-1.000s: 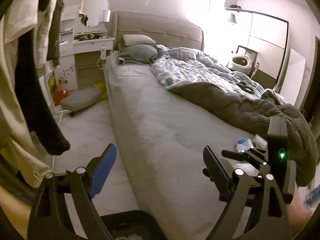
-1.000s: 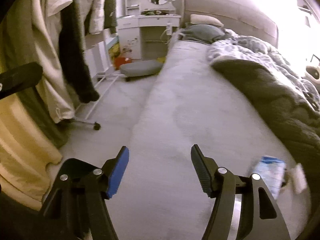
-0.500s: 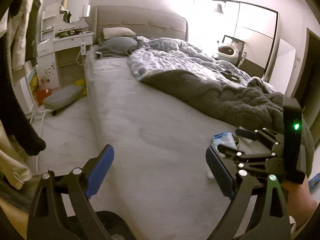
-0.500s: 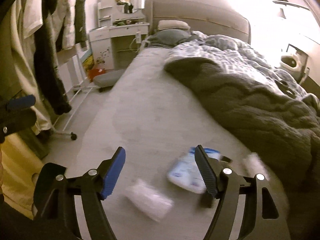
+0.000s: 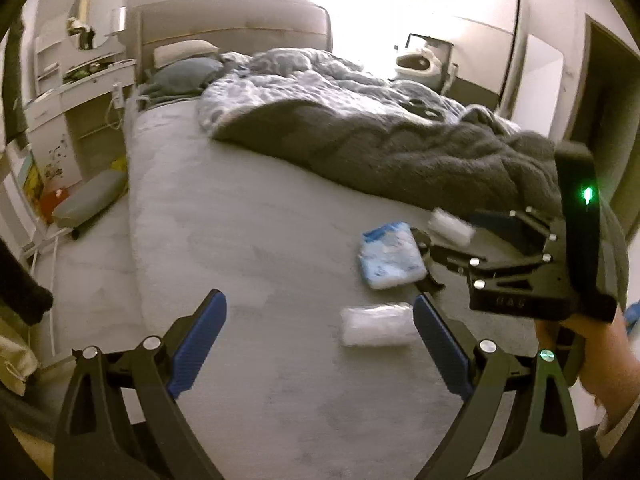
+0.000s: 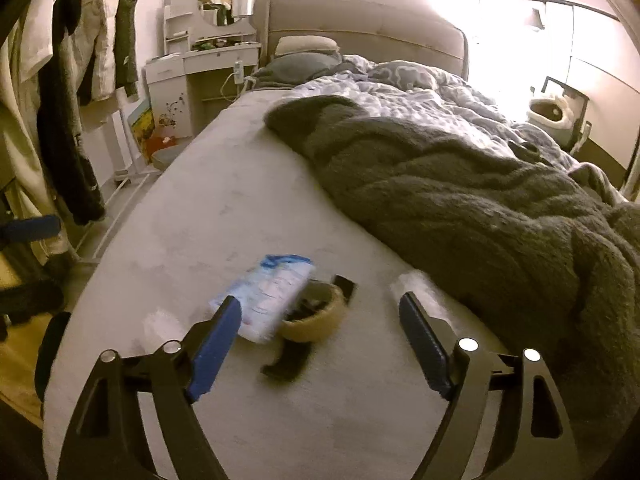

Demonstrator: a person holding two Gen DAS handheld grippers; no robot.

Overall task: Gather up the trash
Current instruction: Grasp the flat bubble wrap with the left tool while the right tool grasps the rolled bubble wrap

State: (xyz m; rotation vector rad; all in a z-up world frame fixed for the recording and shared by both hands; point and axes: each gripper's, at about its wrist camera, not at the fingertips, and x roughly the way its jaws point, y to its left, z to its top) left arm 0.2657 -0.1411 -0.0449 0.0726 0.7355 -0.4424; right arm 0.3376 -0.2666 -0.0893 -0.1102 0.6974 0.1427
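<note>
Trash lies on the grey bed (image 5: 240, 240) near its foot. A blue-and-white plastic packet (image 5: 390, 256) (image 6: 268, 300) lies flat, a clear crumpled wrapper (image 5: 376, 325) (image 6: 160, 326) to its near left, a small white wad (image 5: 450, 226) (image 6: 416, 286) by the blanket. A tan tape roll (image 6: 316, 316) and a black object (image 6: 292, 356) lie beside the packet. My left gripper (image 5: 320, 340) is open and empty over the bed. My right gripper (image 6: 320, 344) (image 5: 432, 264) is open and empty, just above the tape roll.
A dark grey blanket (image 6: 460, 200) and patterned duvet (image 6: 420, 96) cover the bed's right half. Clothes hang on a rack (image 6: 60, 120) at left. A white dressing table (image 6: 200, 68) stands by the headboard. A grey cushion (image 5: 88, 200) lies on the floor.
Both grippers have swung right and forward over the bed towards the trash. The packet, wrapper and tape roll now lie close under the right gripper. Both stay open.
</note>
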